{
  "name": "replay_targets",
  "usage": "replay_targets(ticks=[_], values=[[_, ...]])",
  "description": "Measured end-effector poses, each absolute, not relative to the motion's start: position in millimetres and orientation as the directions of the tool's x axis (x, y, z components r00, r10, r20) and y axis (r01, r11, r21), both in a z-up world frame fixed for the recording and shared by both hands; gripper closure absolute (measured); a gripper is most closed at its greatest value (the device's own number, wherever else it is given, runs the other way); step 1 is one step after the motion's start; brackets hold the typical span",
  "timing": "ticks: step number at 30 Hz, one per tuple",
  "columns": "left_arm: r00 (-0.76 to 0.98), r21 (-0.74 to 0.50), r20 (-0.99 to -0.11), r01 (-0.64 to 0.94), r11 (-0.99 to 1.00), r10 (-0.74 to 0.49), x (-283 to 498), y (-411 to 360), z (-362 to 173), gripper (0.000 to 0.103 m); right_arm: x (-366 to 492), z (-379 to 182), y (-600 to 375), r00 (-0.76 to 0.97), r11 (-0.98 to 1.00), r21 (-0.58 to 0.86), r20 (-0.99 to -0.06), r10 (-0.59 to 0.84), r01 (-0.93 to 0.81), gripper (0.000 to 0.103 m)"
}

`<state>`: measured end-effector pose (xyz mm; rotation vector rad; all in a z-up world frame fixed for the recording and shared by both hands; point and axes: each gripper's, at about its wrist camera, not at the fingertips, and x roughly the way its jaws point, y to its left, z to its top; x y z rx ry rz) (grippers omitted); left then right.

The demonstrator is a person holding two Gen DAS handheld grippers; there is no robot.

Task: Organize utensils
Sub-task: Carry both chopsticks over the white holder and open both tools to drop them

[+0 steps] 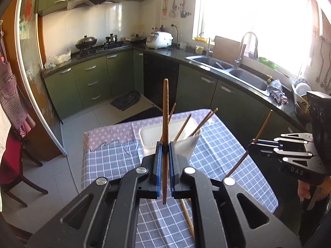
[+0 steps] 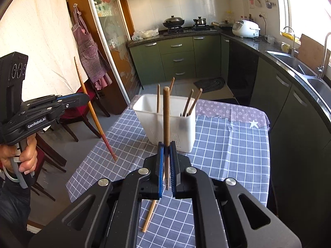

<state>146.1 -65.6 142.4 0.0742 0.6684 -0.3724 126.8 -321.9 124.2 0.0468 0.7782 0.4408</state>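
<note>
The kitchen around me is lined with green cabinets [image 1: 91, 76] under a dark counter, with a steel double sink [image 1: 231, 70] below the bright window. In front of me stands the tabletop [image 2: 227, 155], spread with a blue checked cloth and a strip of purple patterned cloth at its far end. On that cloth sits a white plastic utensil holder [image 2: 165, 122], upright, with several brown chopsticks leaning in it: some at its left end, some at its right.

My left tool [image 1: 164, 144] is pressed together on a reddish brown chopstick [image 1: 165, 107], pinched between the blue pads so that it stands nearly upright, its long part rising in front of the holder and its short end hanging below the jaws. From the right wrist view the same tool shows at the left, off the tabletop's near corner, held in my hand [image 2: 24, 155], and the stick slants down toward the edge of the cloth.

My right tool [image 2: 166, 150] is likewise clamped on a darker brown chopstick [image 2: 166, 113], upright between its pads, just in front of the holder's near wall.

One pale chopstick [image 2: 149, 217] lies flat on the checked cloth below my tools, apart from the holder.
</note>
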Motion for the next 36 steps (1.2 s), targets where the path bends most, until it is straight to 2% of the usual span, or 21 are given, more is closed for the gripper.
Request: replay_targets(ticks=[7, 11, 14, 18, 23, 29, 33, 36], values=[[0.785, -0.093, -0.519, 0.341, 0.935, -0.338, 187, -80, 188, 0.097, 147, 193, -327, 0.695, 0.891, 0.231, -0.561, 0.449, -0.390, 0.096], [0.818, -0.088, -0.488, 0.302, 0.949, -0.305, 212, -85, 185, 0.097, 168, 223, -329, 0.734, 0.889, 0.250, -0.502, 0.457, -0.383, 0.096], [0.824, -0.077, -0.499, 0.267, 0.961, -0.269, 230, -86, 171, 0.097, 188, 233, -327, 0.763, 0.906, 0.237, -0.488, 0.424, -0.352, 0.096], [0.792, -0.076, -0.555, 0.257, 0.963, -0.255, 250, -88, 143, 0.097, 222, 220, -319, 0.761, 0.924, 0.224, -0.524, 0.383, -0.311, 0.096], [0.751, -0.056, -0.613, 0.268, 0.962, -0.244, 261, -95, 113, 0.097, 255, 178, -303, 0.717, 0.935, 0.203, -0.601, 0.353, -0.291, 0.096], [0.714, -0.050, -0.656, 0.283, 0.958, -0.246, 261, -92, 91, 0.095, 274, 138, -287, 0.663, 0.935, 0.182, -0.665, 0.345, -0.304, 0.096], [0.715, -0.054, -0.654, 0.279, 0.959, -0.245, 255, -89, 94, 0.084, 269, 139, -284, 0.662, 0.934, 0.175, -0.665, 0.346, -0.313, 0.096], [0.721, -0.065, -0.646, 0.276, 0.959, -0.251, 247, -85, 105, 0.084, 255, 153, -286, 0.680, 0.930, 0.176, -0.640, 0.358, -0.323, 0.096]])
